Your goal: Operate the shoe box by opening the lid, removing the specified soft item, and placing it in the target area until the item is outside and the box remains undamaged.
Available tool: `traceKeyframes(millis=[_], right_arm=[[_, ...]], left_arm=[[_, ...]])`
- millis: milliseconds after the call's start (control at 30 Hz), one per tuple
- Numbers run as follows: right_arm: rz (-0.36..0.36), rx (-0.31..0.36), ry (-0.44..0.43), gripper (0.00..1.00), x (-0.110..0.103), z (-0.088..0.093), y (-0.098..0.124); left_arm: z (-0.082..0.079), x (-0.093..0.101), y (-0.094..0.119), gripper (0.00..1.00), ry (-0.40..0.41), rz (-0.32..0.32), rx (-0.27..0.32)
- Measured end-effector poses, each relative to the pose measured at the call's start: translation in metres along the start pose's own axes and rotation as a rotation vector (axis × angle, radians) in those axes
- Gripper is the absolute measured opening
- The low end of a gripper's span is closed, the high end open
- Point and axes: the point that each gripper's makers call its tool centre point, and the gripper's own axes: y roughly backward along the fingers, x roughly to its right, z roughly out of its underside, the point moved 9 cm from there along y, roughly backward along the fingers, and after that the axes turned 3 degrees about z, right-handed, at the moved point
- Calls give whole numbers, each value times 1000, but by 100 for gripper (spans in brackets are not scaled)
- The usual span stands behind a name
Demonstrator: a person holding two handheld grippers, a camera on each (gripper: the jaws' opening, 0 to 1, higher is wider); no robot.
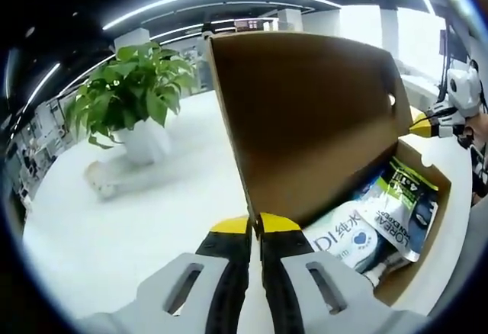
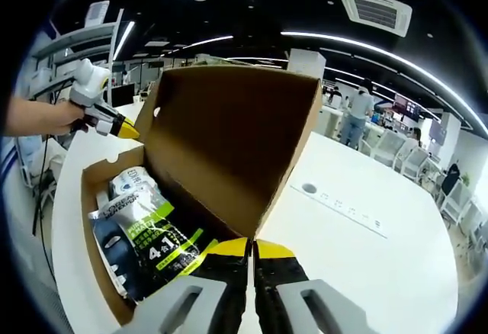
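Left gripper view: both grippers' jaws clamp the raised lid (image 1: 305, 120); packets (image 1: 381, 219) inside.

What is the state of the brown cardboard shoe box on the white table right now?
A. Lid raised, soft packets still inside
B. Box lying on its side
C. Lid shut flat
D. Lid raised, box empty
A: the brown cardboard lid stands up, and soft packets, among them a green-and-black pouch, lie inside the brown cardboard shoe box.
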Motion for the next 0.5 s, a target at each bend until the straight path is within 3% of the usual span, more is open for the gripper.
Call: traceKeyframes(millis=[500], right_arm=[[1, 6, -22, 0, 3, -1, -4]], left_arm=[[-2, -4, -4, 2, 19, 6, -8]])
